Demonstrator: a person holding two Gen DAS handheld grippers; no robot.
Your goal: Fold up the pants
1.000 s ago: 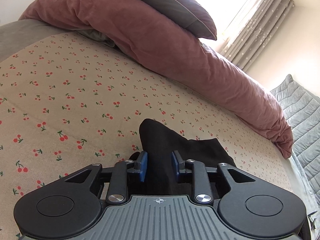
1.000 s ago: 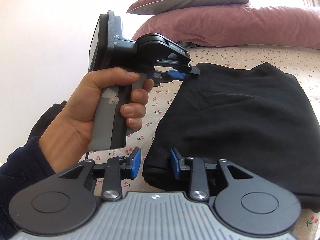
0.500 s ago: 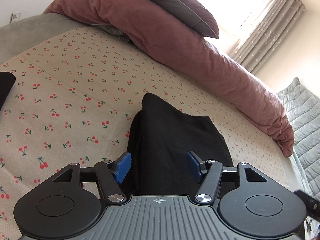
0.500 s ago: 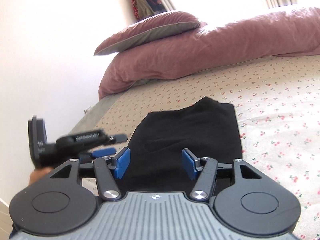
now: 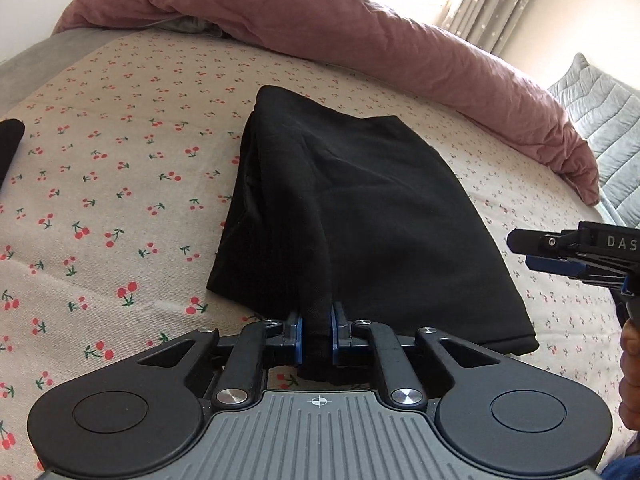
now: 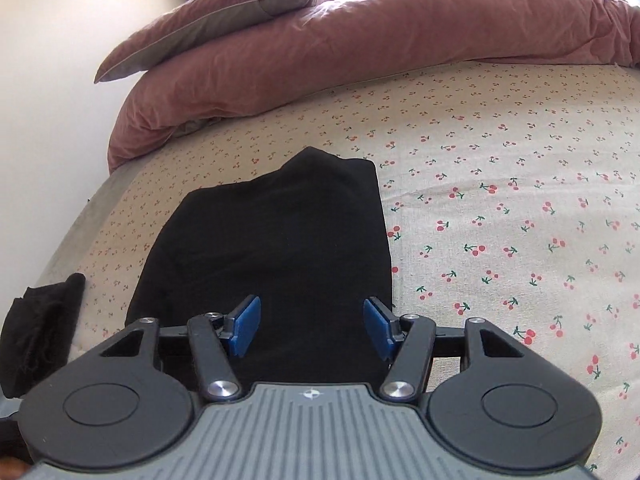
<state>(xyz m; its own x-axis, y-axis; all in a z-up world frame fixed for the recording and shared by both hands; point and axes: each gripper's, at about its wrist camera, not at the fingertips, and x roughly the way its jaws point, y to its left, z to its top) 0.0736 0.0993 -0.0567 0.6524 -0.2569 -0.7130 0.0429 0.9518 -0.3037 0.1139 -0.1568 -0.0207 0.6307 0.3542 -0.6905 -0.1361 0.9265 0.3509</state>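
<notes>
The black pants (image 5: pixel 352 208) lie folded into a compact stack on the cherry-print bed sheet (image 5: pixel 120 200). My left gripper (image 5: pixel 316 334) is closing its jaws, and the blue pads pinch a raised fold of the pants' near edge. The same black pants (image 6: pixel 272 240) fill the middle of the right wrist view. My right gripper (image 6: pixel 312 330) hovers over their near edge with its jaws apart, the fabric below and not pressed. In the left wrist view the right gripper (image 5: pixel 560 256) shows at the right edge, held by a hand (image 5: pixel 631 360).
A mauve duvet (image 5: pixel 360 36) and a pillow (image 6: pixel 224 12) are piled along the head of the bed. Another dark garment (image 6: pixel 36 328) lies at the bed's left edge. A grey quilted cushion (image 5: pixel 600 108) sits far right, curtains (image 5: pixel 492 0) behind it.
My left gripper pulled back toward the near edge of the pants, opened, then shut on a fold there. My right gripper swung from beside the pants to over their near edge and widened.
</notes>
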